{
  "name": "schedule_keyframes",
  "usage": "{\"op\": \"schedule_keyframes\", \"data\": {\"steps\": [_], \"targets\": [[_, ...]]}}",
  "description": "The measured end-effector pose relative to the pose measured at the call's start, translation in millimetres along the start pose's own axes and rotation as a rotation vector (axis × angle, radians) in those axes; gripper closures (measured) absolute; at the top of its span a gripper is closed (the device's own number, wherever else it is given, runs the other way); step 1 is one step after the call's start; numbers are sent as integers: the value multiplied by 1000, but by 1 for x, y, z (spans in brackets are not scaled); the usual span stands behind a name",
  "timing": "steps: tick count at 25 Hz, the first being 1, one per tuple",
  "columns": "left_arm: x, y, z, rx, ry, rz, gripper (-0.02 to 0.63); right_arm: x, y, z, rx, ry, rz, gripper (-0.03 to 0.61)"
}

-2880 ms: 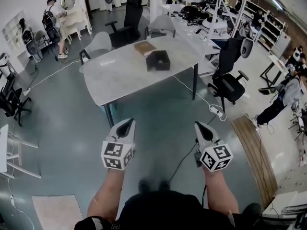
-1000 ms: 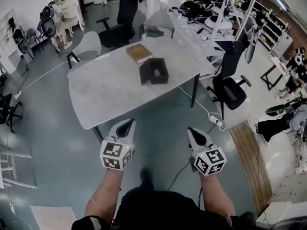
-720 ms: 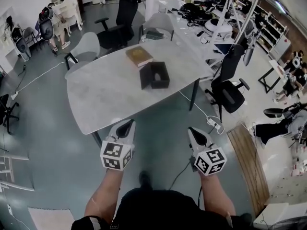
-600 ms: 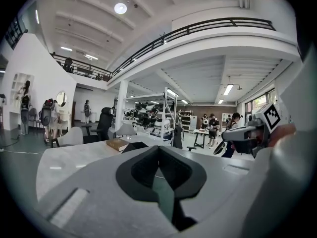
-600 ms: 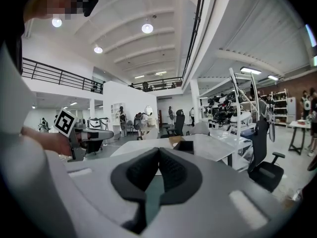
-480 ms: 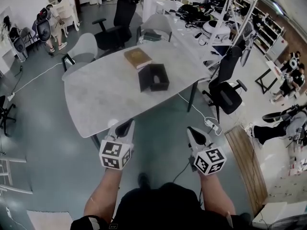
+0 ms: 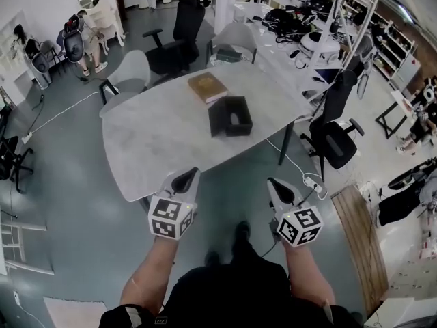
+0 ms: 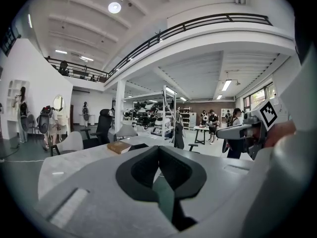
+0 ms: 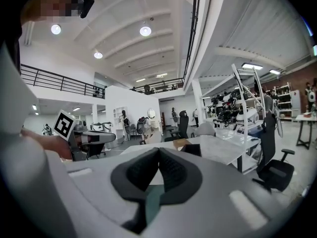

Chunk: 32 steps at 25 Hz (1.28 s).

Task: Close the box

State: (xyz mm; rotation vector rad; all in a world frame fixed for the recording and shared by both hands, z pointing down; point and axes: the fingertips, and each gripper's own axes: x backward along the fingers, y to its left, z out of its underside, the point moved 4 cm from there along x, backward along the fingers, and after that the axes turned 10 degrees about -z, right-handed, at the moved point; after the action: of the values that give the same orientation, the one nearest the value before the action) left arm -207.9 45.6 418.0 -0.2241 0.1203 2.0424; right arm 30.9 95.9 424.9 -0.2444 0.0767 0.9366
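1. The left gripper (image 7: 185,179) and the right gripper (image 7: 278,186) are held side by side off the near edge of the grey table (image 7: 150,142) — both clenched, jaws together on nothing.
2. The black box (image 7: 230,116) stands open near the table's middle, well apart from both grippers.
3. A brown flat object (image 7: 207,87) lies just beyond the box — an office chair (image 7: 179,36) stands at the far side.

Bright, even indoor light falls from round ceiling lamps (image 9: 145,30) high above the fingers (image 9: 138,170); the pale bench (image 7: 150,142) ahead of them carries a soft sheen and faint shadows. Both gripper views bulge fisheye-round inside black corners, the fingers themselves slightly soft
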Motion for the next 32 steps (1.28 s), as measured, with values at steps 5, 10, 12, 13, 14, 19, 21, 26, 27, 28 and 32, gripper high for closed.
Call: {"op": "schedule_keyframes", "data": {"steps": [5,10,12,13,14,19,21,26,27,28,32], "targets": [[-35,4,-9,0,2,-38,603,-19,-38,-6,-1,-2,-36,577],[-91,7,-20,11,15,-76,603,-46,-99,-30,10,-8,-48,577],[-118,5,-21,11,27,-81,603,-58,-126,-36,11,-2,-52,577],[-132,5,-21,11,35,-84,603,-65,-138,-37,9,3,-54,577],[-145,5,-21,13,44,-89,603,-72,-151,-36,5,9,-60,577],[-203,1,-19,6,90,-114,603,-101,-206,-32,-20,27,-99,577],[-222,-2,-22,1,103,-126,603,-108,-228,-33,-34,24,-110,577],[-256,-9,-27,-6,125,-165,603,-129,-266,-39,-54,18,-151,577],[-260,-10,-28,-6,128,-169,603,-133,-271,-39,-56,22,-159,577],[-263,-10,-27,-4,133,-172,603,-137,-273,-39,-60,27,-164,577],[-263,1,-18,0,148,-172,603,-152,-265,-39,-51,32,-178,577]]}}
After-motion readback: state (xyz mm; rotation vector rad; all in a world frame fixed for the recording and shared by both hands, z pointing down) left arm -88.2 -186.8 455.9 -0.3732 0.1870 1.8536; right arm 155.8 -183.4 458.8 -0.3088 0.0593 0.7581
